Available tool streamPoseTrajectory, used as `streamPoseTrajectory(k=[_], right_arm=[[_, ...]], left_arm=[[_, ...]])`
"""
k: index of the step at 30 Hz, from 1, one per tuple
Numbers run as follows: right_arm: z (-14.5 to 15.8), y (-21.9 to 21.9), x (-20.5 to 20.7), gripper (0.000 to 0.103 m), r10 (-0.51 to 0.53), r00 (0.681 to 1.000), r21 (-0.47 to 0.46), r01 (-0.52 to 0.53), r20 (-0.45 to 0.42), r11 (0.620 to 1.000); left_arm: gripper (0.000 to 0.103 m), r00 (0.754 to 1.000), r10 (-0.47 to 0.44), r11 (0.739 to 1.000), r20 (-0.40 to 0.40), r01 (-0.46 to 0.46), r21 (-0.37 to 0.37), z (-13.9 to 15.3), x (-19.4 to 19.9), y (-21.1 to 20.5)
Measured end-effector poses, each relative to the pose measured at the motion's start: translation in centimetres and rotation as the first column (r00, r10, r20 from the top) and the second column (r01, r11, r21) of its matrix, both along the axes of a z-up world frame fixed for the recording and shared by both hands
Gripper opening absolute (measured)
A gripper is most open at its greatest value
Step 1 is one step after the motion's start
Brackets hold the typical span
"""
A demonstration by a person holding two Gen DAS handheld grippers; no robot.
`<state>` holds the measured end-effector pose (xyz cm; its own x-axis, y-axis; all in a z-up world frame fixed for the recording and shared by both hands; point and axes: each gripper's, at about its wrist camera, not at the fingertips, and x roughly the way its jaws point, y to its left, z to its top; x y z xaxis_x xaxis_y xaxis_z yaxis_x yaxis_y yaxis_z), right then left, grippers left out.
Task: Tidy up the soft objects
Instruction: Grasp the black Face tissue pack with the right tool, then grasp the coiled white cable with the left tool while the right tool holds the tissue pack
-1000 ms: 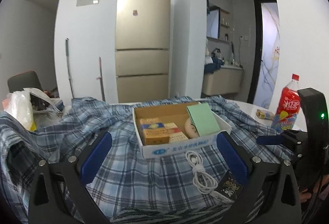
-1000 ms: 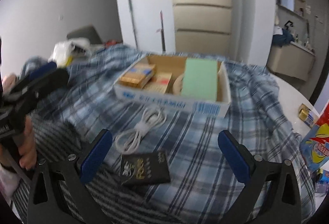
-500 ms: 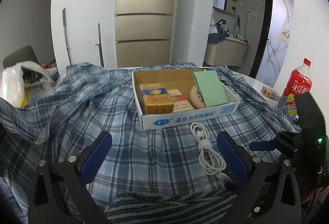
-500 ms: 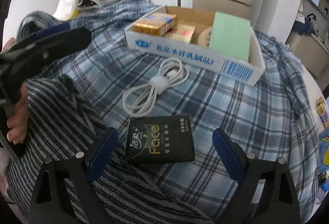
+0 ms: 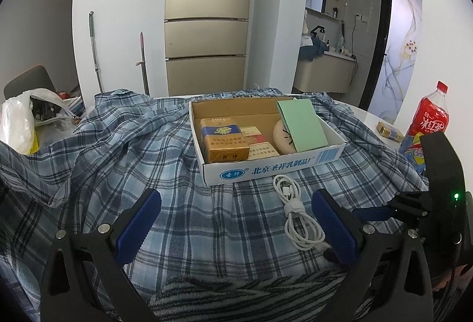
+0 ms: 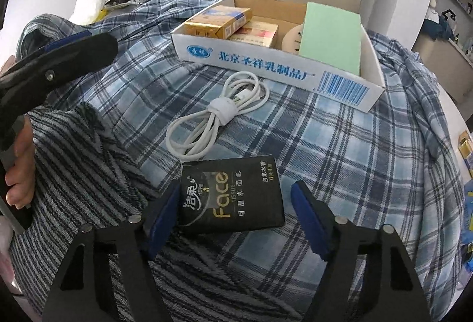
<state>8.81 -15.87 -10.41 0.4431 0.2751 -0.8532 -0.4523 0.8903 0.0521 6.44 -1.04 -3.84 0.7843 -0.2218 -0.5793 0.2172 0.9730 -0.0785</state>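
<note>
Striped knit fabric (image 6: 77, 162) is seen at nine o'clock in the right wrist view, overlapping the blue plaid shirt (image 6: 340, 150) that covers the table. Above it, the left gripper (image 5: 236, 221) is held with its jaws spread wide and nothing between them. Nearer the centre, a bundled white cable (image 6: 215, 115) lies on the plaid, just in front of the cardboard box (image 6: 266, 67) at twelve o'clock, in which packets and a green card are kept. Directly below the cable, toward six o'clock, the black tissue pack (image 6: 232, 197) rests flat on the shirt. It is bracketed by the right gripper (image 6: 236, 221), whose jaws have just been closing; the left pad appears to meet the pack's side, while a gap is left at the right pad, so no grip is judged made yet. The pack is judged light, soft and compressible, with a slick film wrap. It is best taken across its short sides near the middle, squeezed only moderately. At three o'clock, a red drink bottle (image 5: 428, 121) stands well apart.
</note>
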Motion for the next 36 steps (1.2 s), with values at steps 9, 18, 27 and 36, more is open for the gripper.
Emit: streamPoseTrajectory(k=[9,18,27,36], right_arm=[[0.7,-0.6,0.2,0.062,-0.036,0.999,0.027,0.036,0.017,0.999],[4.6,-5.6,-0.1,0.062,-0.307,0.928,0.164,0.276,0.212,0.947],[6.9,-8.1,-0.4,0.062,-0.425,0.834,0.189,0.381,0.352,0.905],[6.1,-8.6,0.6,0.062,-0.428,0.847,0.176,0.391,0.316,0.903]], left_arm=[[0.103,1.0,-0.024,0.999,-0.012,0.024,0.035,0.2,-0.2,-0.7],[0.098,0.987,-0.063,0.996,-0.15,0.07,0.045,0.7,1.3,-2.4],[0.069,0.947,-0.071,0.996,-0.314,0.085,0.029,-1.1,4.7,-5.2],[0.048,0.88,-0.108,0.994,-0.462,0.107,-0.028,-5.2,8.0,-7.2]])
